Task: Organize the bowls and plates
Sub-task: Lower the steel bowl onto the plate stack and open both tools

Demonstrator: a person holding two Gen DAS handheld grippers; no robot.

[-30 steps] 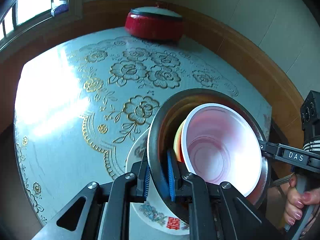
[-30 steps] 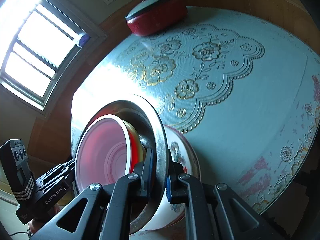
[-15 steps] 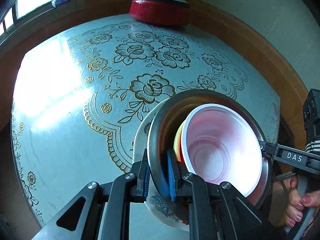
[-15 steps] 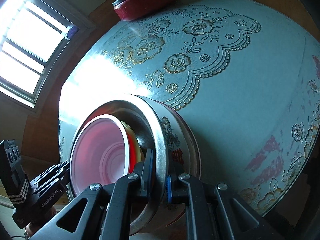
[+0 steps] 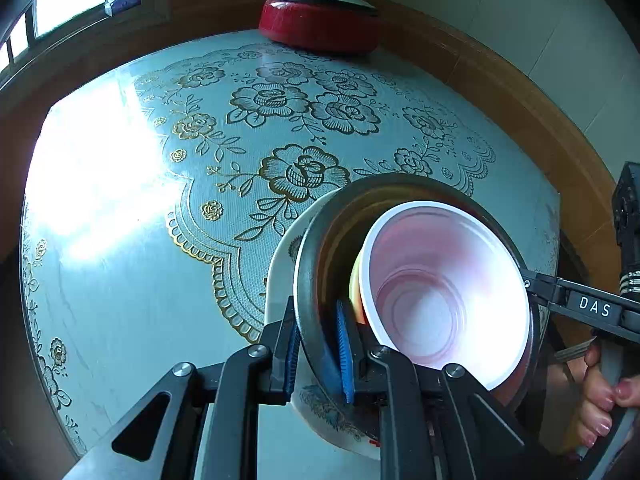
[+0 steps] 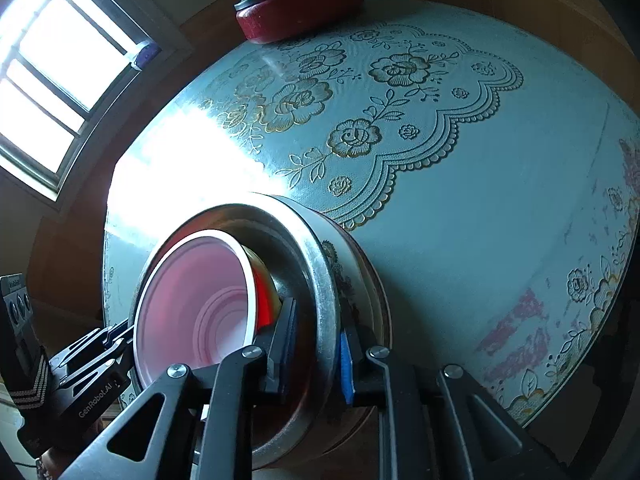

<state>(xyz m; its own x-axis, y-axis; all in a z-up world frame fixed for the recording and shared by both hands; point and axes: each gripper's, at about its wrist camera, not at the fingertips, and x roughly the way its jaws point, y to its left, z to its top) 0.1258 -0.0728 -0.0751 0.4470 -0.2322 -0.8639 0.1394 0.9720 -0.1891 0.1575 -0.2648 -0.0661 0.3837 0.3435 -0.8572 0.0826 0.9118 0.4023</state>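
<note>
Left gripper (image 5: 318, 354) and right gripper (image 6: 316, 350) both opening, jaws astride the steel bowl (image 5: 316, 264) rim.

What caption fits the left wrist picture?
Left gripper opening astride the metal bowl rim; pink cup nested inside.

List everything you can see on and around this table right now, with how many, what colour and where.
metal bowl: one, silver, near table edge, rim between both grippers' pads
white bowl: one, pink-tinted inside, nested in metal bowl
yellow bowl: one, under white bowl
patterned bowl: one, white, beneath metal bowl
red lidded pot: one, far edge
table: one, pale blue, gold flowers
left gripper: jaws opening
right gripper: jaws opening
hand: one, right side
</note>
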